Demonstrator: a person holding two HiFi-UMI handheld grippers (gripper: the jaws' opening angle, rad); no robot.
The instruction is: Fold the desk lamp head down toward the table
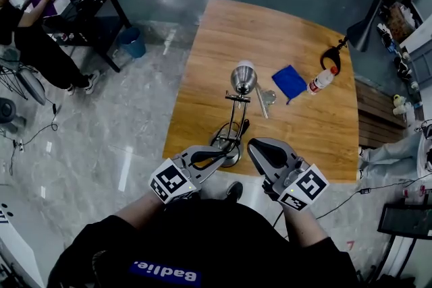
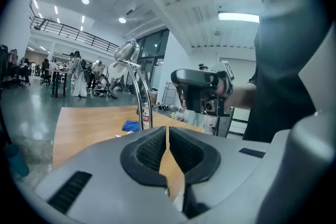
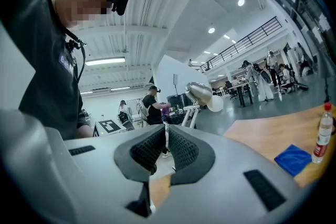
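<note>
1. Dark sleeves [image 1: 135, 212] of the person fill the bottom of the head view, with both grippers held out just past them at the near edge of the wooden table [image 1: 196, 84].
2. At the left, the left gripper [image 1: 219, 157] points across toward the right. Its own view shows the two ribbed pads pressed together with nothing between them.
3. At the right, the right gripper [image 1: 254, 144] has its jaws closed on each other too. They are empty, with only floor and table edge showing below the pads.
4. Between the two stands the desk lamp [image 1: 236, 114]. Its round base [image 1: 228, 150] sits by the near table edge, and its thin twin-rod arm rises to the shiny lamp head [image 1: 244, 79], which is up high and not folded down.
5. From above, the left gripper's tips overlap the base. Whether they touch it cannot be told. In the left gripper view the lamp's arm rises beyond the closed tips and a little left of them.
6. Just right of the base is the right gripper, apart from it. In the right gripper view the lamp head is above and slightly right of the jaw line, farther off.
7. Beyond the lamp on the table lie a blue cloth [image 1: 289, 82] and a clear bottle [image 1: 322, 80] with a red cap, well apart from both grippers.
</note>
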